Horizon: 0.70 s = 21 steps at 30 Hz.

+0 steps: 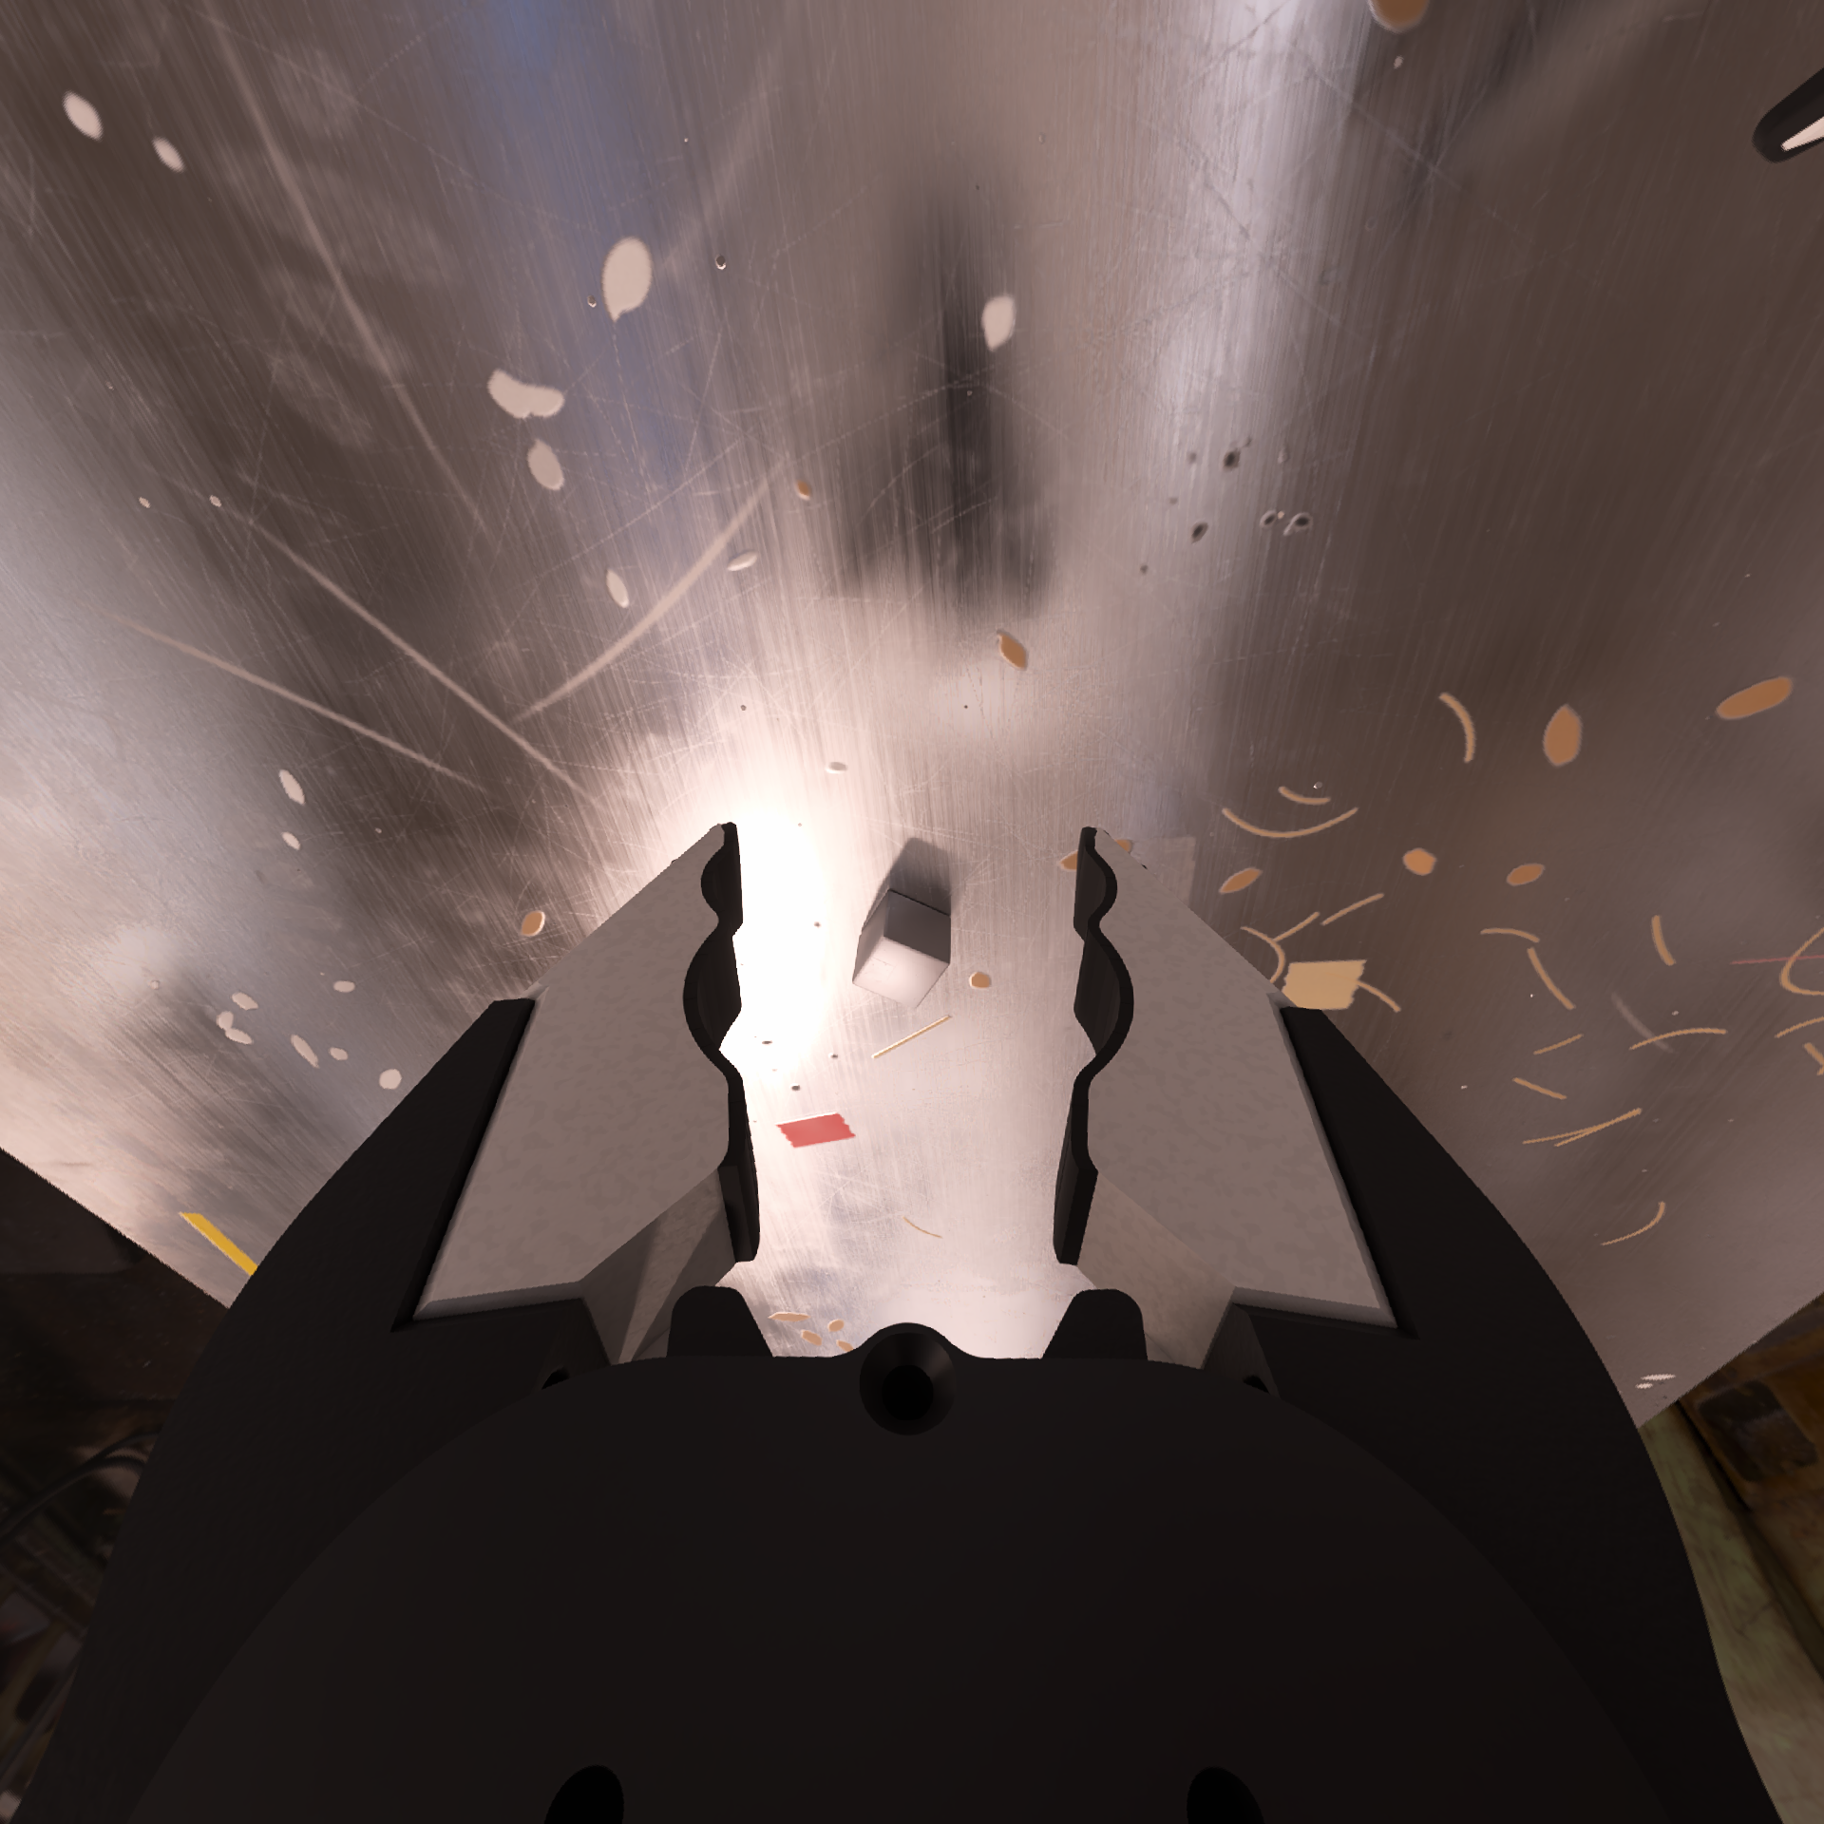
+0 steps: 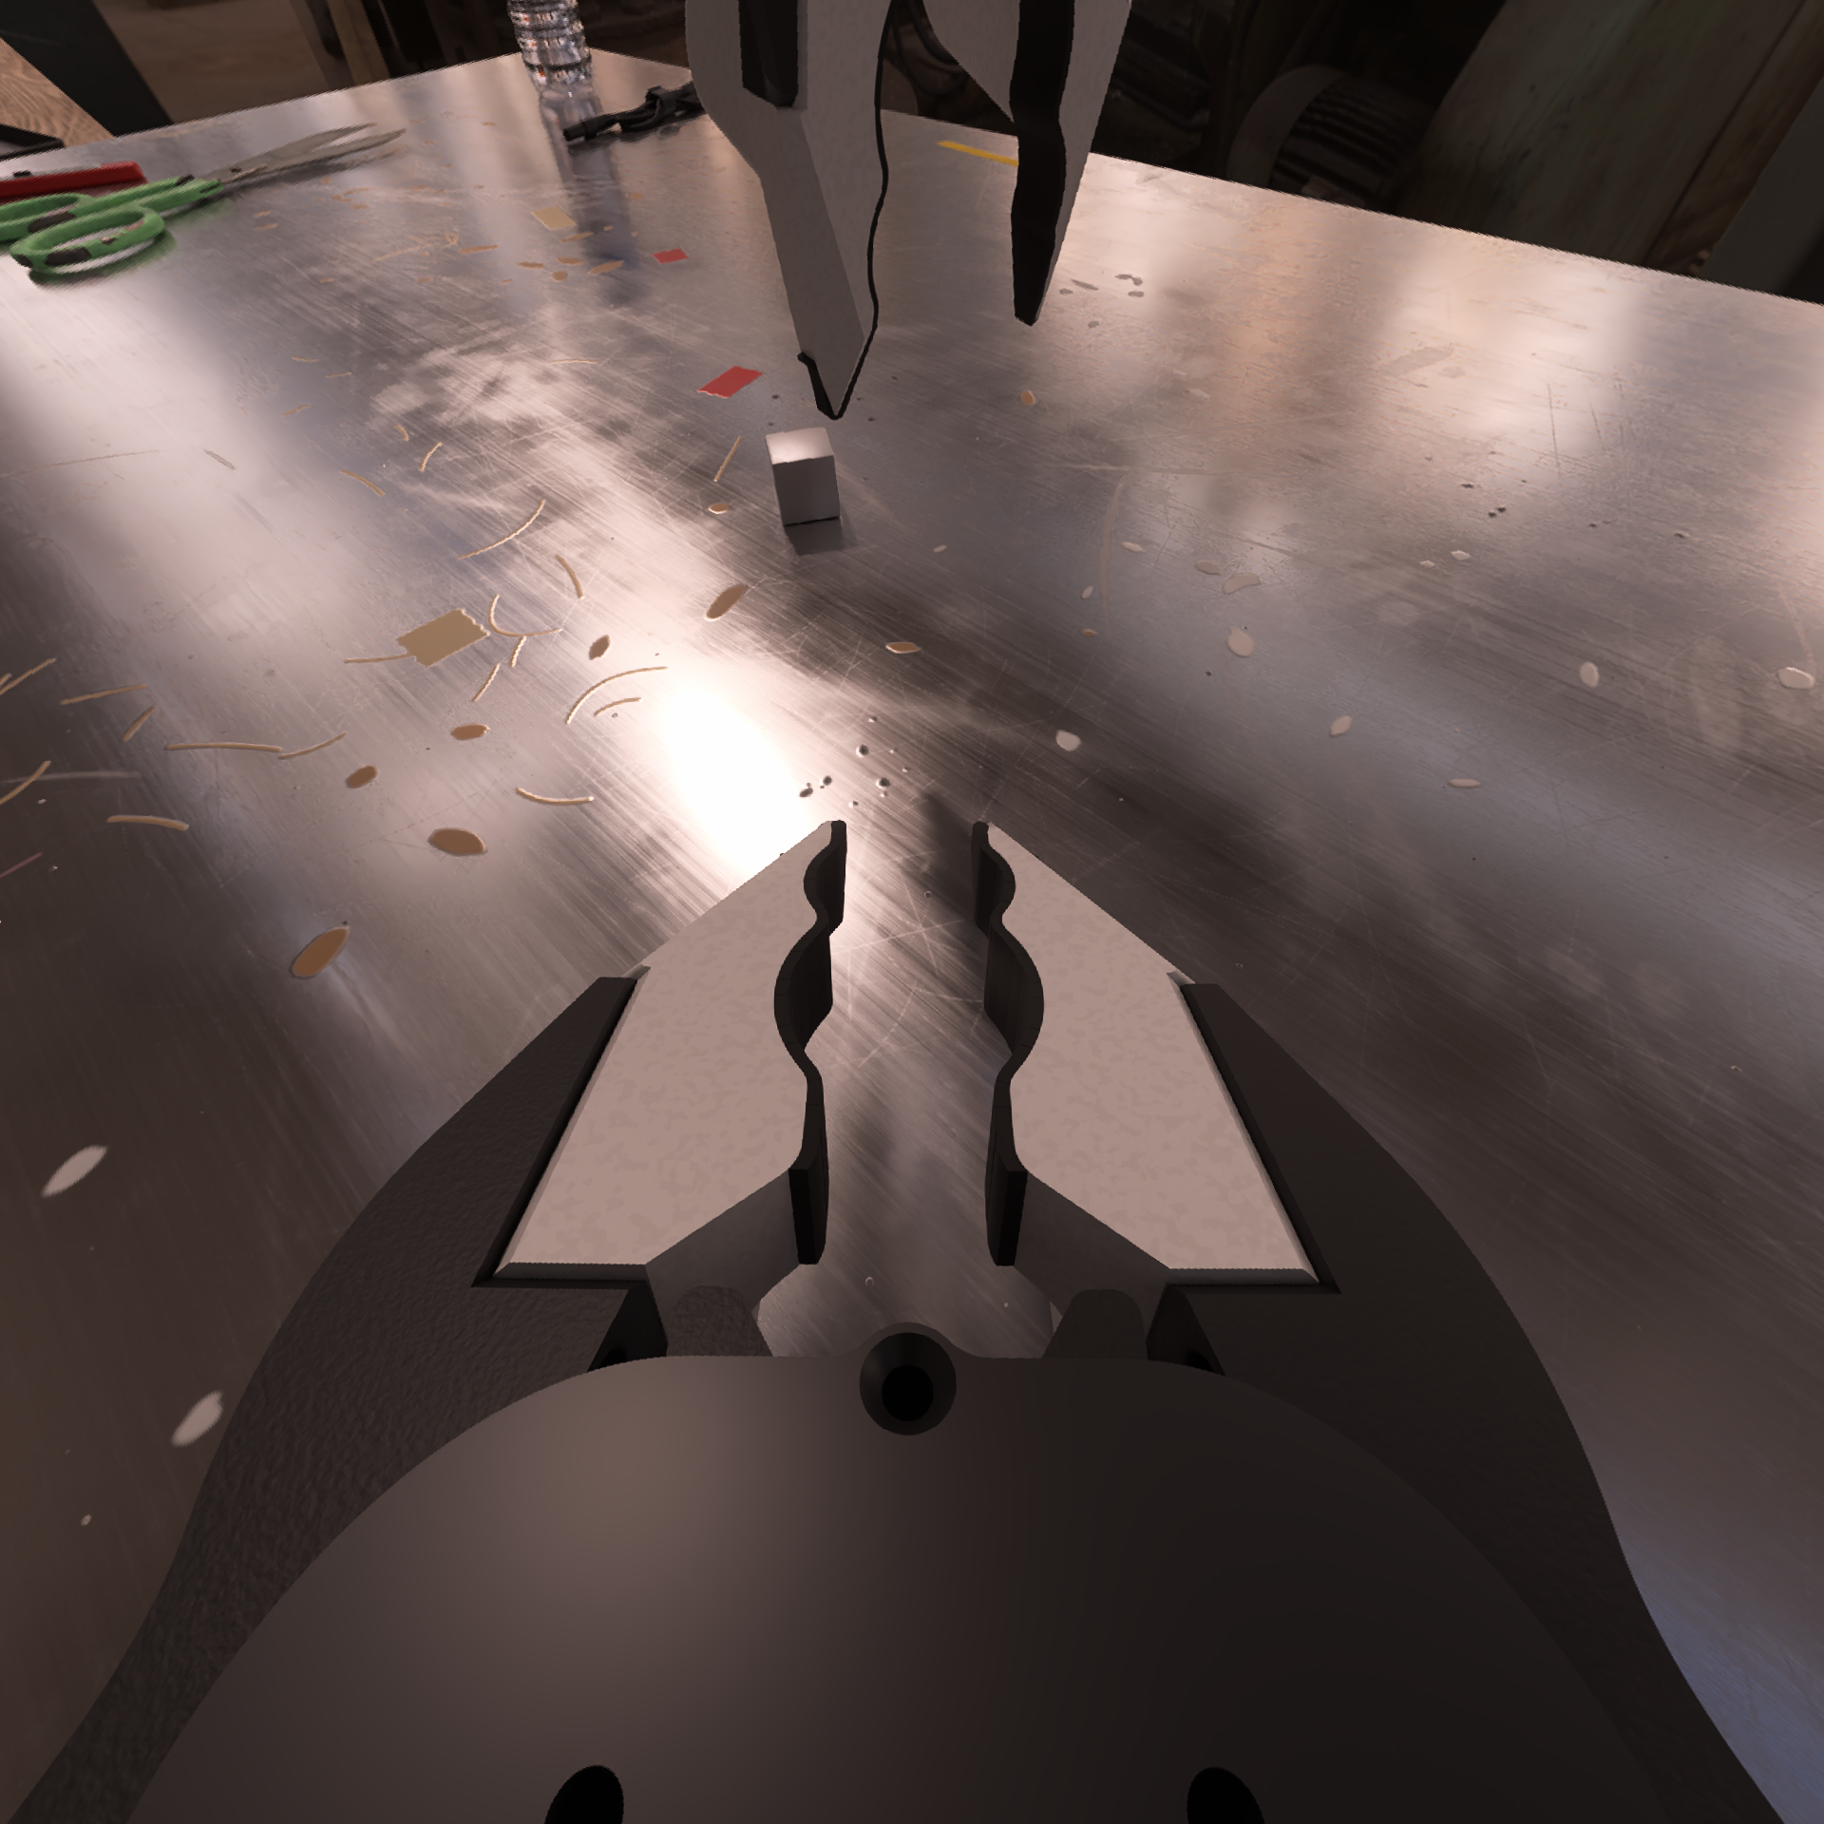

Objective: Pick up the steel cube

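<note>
The steel cube [image 1: 900, 948] is small and grey and sits on the scratched metal table [image 1: 395, 592]. My left gripper [image 1: 908, 839] is open and points down at the table, with the cube showing between its two fingers, below them. In the right wrist view the cube [image 2: 804, 476] lies mid-table, and the left gripper [image 2: 928, 360] hangs open just above and behind it. My right gripper [image 2: 908, 834] is open with a narrow gap, empty, low over the table and well short of the cube.
Green-handled scissors [image 2: 109, 222] and a red object [image 2: 69, 181] lie at the far left. A clear plastic bottle [image 2: 553, 49] and a black cord [image 2: 632, 114] stand at the far edge. Red tape scraps [image 2: 732, 381], a tan patch [image 2: 441, 637] and wood shavings litter the table.
</note>
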Available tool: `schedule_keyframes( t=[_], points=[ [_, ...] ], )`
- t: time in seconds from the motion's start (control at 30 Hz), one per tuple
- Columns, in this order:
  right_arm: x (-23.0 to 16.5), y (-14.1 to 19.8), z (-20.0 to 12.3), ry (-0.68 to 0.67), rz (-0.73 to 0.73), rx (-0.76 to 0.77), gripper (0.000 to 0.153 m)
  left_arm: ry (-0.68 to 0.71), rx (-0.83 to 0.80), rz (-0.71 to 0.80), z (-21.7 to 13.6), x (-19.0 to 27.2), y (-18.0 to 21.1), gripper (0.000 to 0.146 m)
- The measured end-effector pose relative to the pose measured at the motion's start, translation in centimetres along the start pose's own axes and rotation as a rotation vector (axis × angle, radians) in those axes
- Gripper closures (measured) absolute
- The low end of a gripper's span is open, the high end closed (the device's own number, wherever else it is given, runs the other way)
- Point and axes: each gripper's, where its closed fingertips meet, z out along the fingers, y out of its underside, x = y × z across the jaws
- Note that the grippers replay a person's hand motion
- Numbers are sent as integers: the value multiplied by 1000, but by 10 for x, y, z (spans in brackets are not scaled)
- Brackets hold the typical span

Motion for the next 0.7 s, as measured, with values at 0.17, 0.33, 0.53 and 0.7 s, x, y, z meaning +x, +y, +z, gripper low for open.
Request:
schedule_keyframes(
  t=[0.17,0.33,0.53,0.7],
  points=[
    [0,0,0,1,-1,3,127,-18,-15,23,1,1,2,78],
    [0,0,0,-2,0,0,127,-64,-32,1,0,-2,7,78],
    [0,0,0,-11,7,4,127,-248,237,-155,-44,-11,16,71],
    [-2,-1,-1,-25,6,8,127,-493,482,-746,-36,-17,71,75]
  ],
)
